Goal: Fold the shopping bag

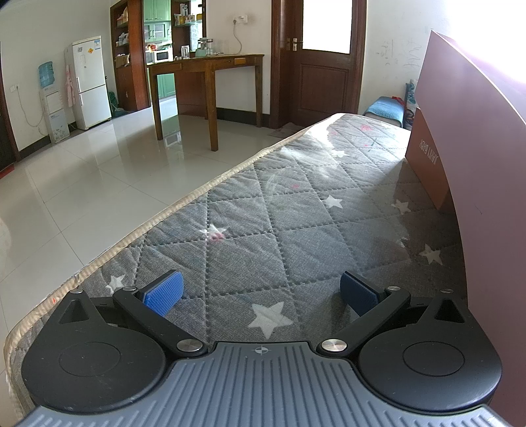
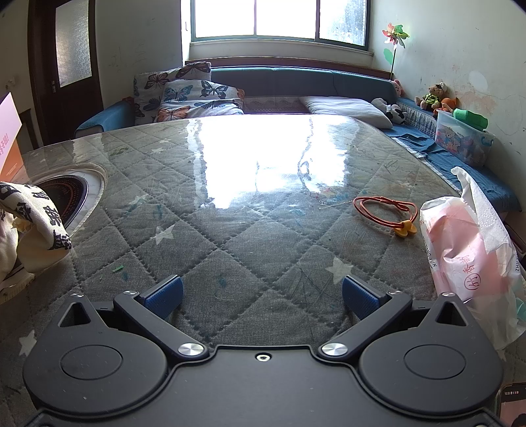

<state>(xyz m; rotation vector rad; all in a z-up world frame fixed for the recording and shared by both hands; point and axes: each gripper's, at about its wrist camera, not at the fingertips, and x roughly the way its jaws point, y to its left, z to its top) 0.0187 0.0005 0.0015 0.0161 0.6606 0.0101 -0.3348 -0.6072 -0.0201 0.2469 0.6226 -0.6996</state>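
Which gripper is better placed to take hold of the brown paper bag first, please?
Probably the left gripper: open, with the brown paper bag standing right beside it; the right wrist view barely shows it.

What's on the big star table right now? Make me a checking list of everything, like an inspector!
Surface: grey quilted star cover under a shiny clear sheet, with glare in the middle.
Job's things: brown paper bag upright to the right of the left tool; printed cloth bag to the left of the right tool. Neither is held.
Clutter: pink tissue pack, built-in hob, phone.
Grippers: left tool open, empty; right tool open, empty.
Cables: orange cord loose on the cover; wall cable far off.
Surroundings: fridge, wooden desk, window, butterfly pillows.
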